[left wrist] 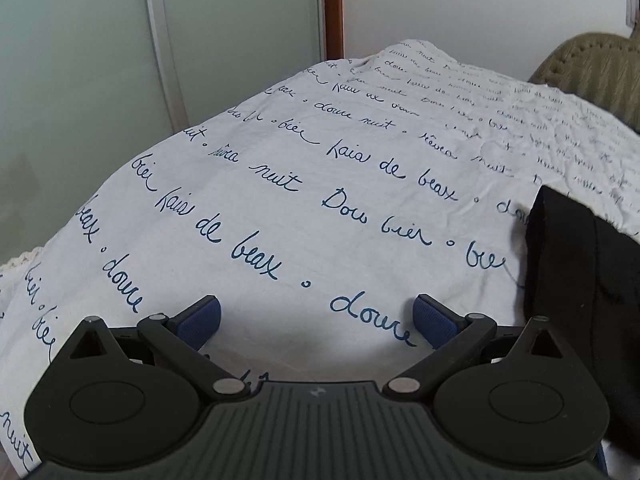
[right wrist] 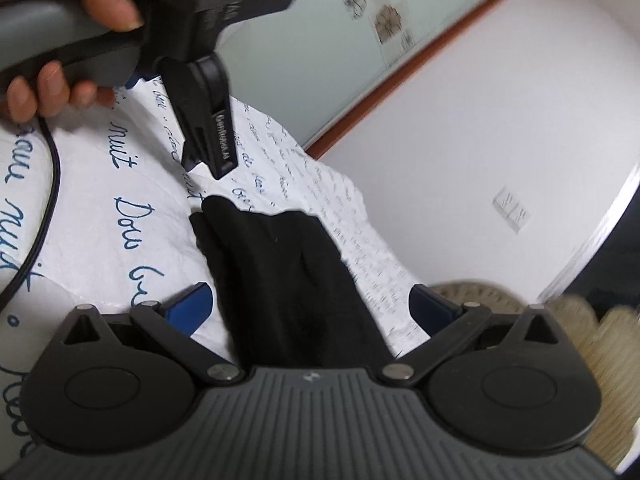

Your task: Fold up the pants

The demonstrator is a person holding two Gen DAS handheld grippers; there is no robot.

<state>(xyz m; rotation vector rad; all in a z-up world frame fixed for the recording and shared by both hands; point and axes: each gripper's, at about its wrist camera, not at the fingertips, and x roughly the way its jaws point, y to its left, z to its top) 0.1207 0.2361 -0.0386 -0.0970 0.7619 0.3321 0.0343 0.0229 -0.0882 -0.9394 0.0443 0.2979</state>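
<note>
Black pants are lying folded on a white bedspread printed with blue handwriting, and they are running straight out from between the right gripper. That claw's blue pads are standing wide apart, one on each side of the cloth, pressing on nothing. In the left wrist view the same pants are sitting at the right edge, just beside the left gripper and outside its span. Its jaws are also spread wide, with only printed bedspread showing between them. From the right wrist view, a hand is holding the left gripper's handle above the far end of the pants, with a black cable trailing down across the bedspread.
</note>
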